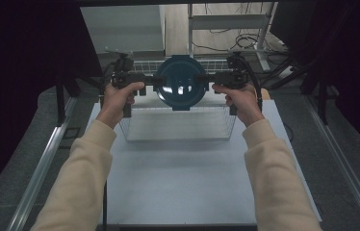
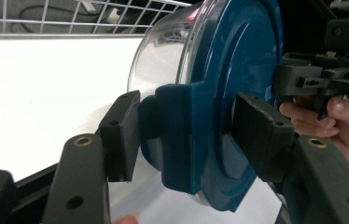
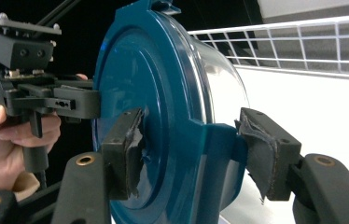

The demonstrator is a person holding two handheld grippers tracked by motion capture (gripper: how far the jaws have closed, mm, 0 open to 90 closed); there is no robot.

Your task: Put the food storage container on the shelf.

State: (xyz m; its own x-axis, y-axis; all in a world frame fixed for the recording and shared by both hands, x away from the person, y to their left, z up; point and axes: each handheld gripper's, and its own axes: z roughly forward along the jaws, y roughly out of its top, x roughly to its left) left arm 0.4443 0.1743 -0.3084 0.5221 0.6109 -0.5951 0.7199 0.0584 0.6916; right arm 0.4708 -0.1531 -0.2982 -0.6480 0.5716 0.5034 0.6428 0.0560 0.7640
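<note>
A round clear container [image 1: 181, 82] with a dark blue lid hangs on its side above a white wire basket [image 1: 178, 126], lid facing me. My left gripper [image 1: 154, 84] is shut on the lid's left clip and my right gripper [image 1: 212, 82] on the right clip. In the left gripper view the jaws of the left gripper [image 2: 191, 133] squeeze a blue clip [image 2: 177, 140], and the clear bowl [image 2: 163, 60] bulges to the left. In the right gripper view the right gripper [image 3: 193, 151] clamps the opposite clip [image 3: 219, 158], its worn pads [image 3: 128, 149] pressing the lid [image 3: 154, 84].
The basket stands at the far end of a white table [image 1: 183, 183]. Its wire wall [image 2: 70, 18] rises behind the container, as does its rail [image 3: 303, 42]. A metal stand and cables [image 1: 245, 41] lie beyond on the floor. Dark curtains flank both sides.
</note>
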